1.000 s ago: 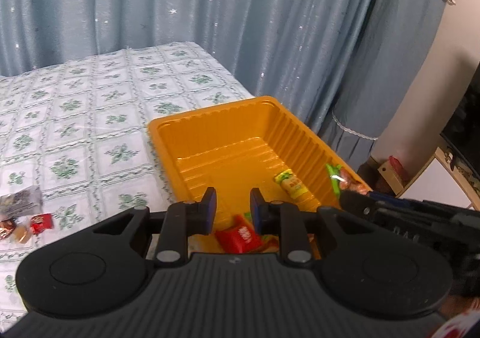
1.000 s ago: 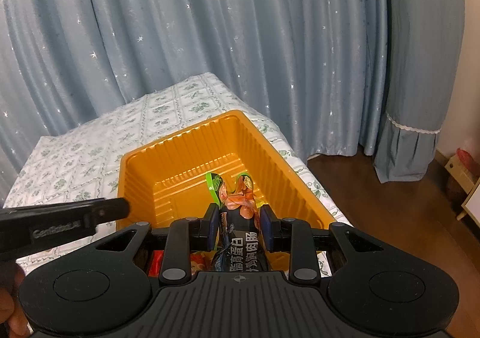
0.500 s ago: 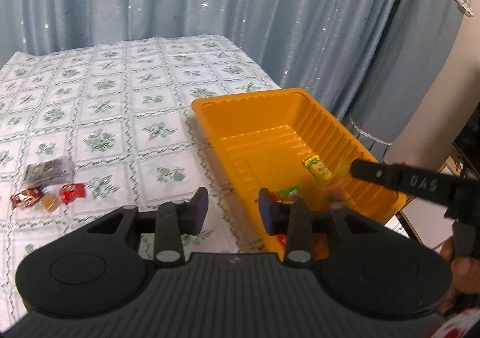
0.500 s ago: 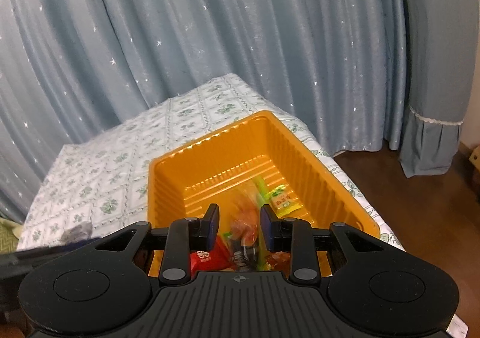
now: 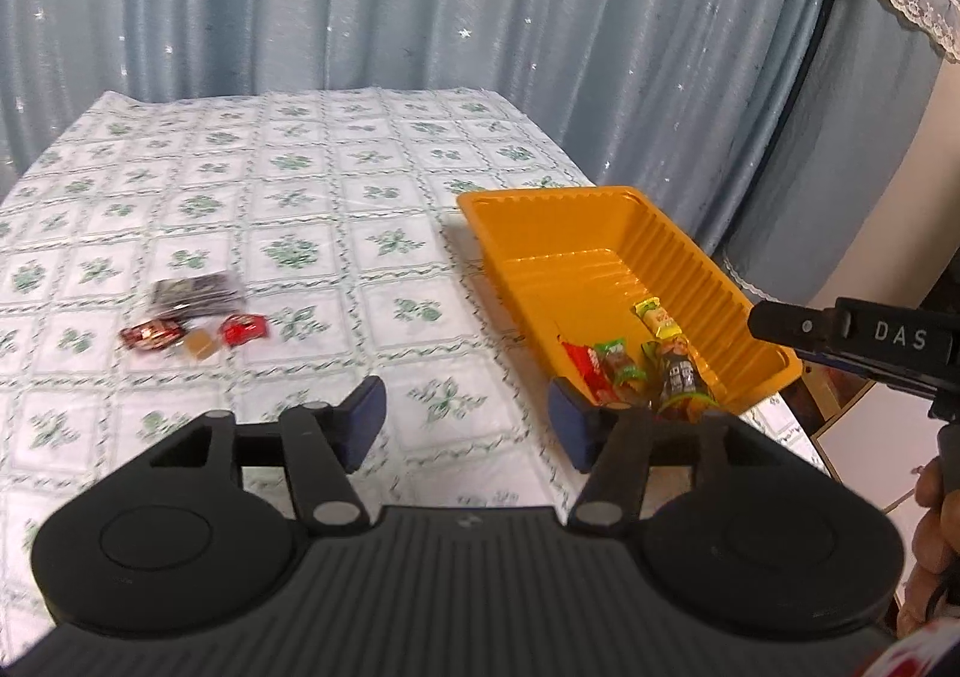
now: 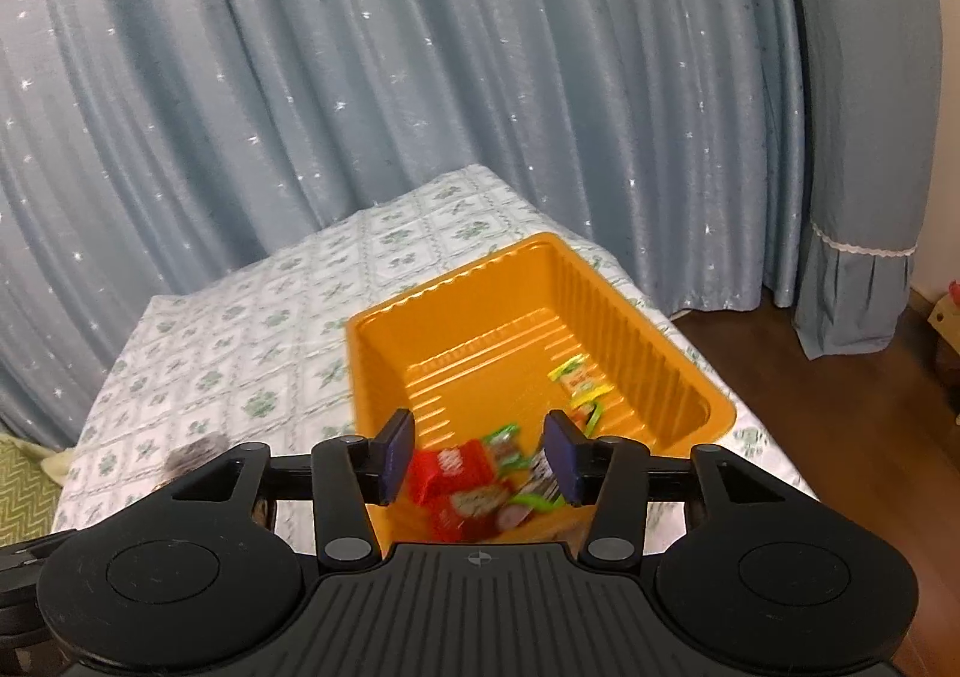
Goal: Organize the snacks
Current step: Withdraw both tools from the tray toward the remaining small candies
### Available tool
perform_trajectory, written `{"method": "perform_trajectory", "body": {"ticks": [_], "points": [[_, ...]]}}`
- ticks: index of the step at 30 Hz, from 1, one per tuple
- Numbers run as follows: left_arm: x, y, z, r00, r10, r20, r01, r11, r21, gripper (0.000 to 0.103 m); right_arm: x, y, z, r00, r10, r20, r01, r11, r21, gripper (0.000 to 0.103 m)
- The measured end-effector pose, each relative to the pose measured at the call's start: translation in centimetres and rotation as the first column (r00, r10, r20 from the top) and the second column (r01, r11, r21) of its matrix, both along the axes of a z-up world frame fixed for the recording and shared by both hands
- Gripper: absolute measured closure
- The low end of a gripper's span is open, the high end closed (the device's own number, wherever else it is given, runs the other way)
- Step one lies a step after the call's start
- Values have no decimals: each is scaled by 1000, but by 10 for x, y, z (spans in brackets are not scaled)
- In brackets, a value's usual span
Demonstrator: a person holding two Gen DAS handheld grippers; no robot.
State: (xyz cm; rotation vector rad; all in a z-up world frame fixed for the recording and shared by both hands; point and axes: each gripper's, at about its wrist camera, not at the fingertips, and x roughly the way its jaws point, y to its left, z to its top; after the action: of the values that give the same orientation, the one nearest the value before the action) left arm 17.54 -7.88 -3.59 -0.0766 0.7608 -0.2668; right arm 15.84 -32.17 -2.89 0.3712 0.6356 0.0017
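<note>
An orange tray (image 5: 606,209) (image 6: 456,287) sits at the table's right edge with several snacks in its near end: a red pack (image 5: 579,362) (image 6: 447,467), a yellow bar (image 5: 657,317) (image 6: 579,377) and a dark sausage pack (image 5: 681,374). My left gripper (image 5: 468,419) is open and empty above the tablecloth, left of the tray. My right gripper (image 6: 480,455) is open and empty above the tray's near end; its side shows in the left wrist view (image 5: 852,344). A dark packet (image 5: 195,293), two red candies (image 5: 243,329) and a tan candy (image 5: 198,344) lie on the cloth at left.
The table wears a white cloth with green flowers (image 5: 300,197). Blue curtains (image 6: 420,77) hang behind it. Wooden floor (image 6: 840,407) lies to the right of the table, with a cardboard box (image 6: 945,317) at the far right.
My right gripper opened and dropped the sausage pack into the tray, then rose. My left gripper opened wide and swung left, away from the tray towards the loose snacks.
</note>
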Motion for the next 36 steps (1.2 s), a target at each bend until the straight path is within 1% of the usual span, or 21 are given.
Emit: {"method": "perform_trajectory", "body": {"ticks": [1, 4, 7, 11, 17, 19, 23, 26, 36], "points": [[-6, 3, 2, 1000, 5, 3, -5, 1000, -1, 42, -5, 4, 2, 1000, -1, 1, 1, 1000, -2, 52], [-23, 13, 9, 1000, 21, 7, -21, 1000, 2, 40, -23, 17, 6, 1000, 7, 1, -7, 1000, 4, 47], [-40, 24, 13, 999, 39, 10, -39, 999, 3, 30, -38, 30, 7, 1000, 17, -3, -17, 1000, 10, 45], [-60, 37, 18, 998, 65, 12, -65, 998, 9, 30, -55, 46, 9, 999, 37, -8, -36, 999, 18, 44], [-82, 55, 26, 995, 98, 28, -99, 995, 32, 23, -73, 68, 13, 997, 72, -5, -72, 997, 10, 41], [-89, 62, 30, 993, 112, 45, -113, 993, 35, 15, -77, 76, 16, 996, 88, 3, -88, 996, -8, 40], [-98, 75, 34, 989, 137, 53, -139, 990, 32, 15, -83, 86, 17, 994, 107, 2, -107, 994, -12, 37], [-103, 84, 36, 986, 158, 51, -159, 987, 27, 14, -86, 93, 18, 992, 126, 3, -125, 992, -19, 36], [-107, 100, 38, 981, 186, 59, -188, 982, 23, 13, -88, 108, 20, 987, 159, 7, -158, 987, -31, 35]]}}
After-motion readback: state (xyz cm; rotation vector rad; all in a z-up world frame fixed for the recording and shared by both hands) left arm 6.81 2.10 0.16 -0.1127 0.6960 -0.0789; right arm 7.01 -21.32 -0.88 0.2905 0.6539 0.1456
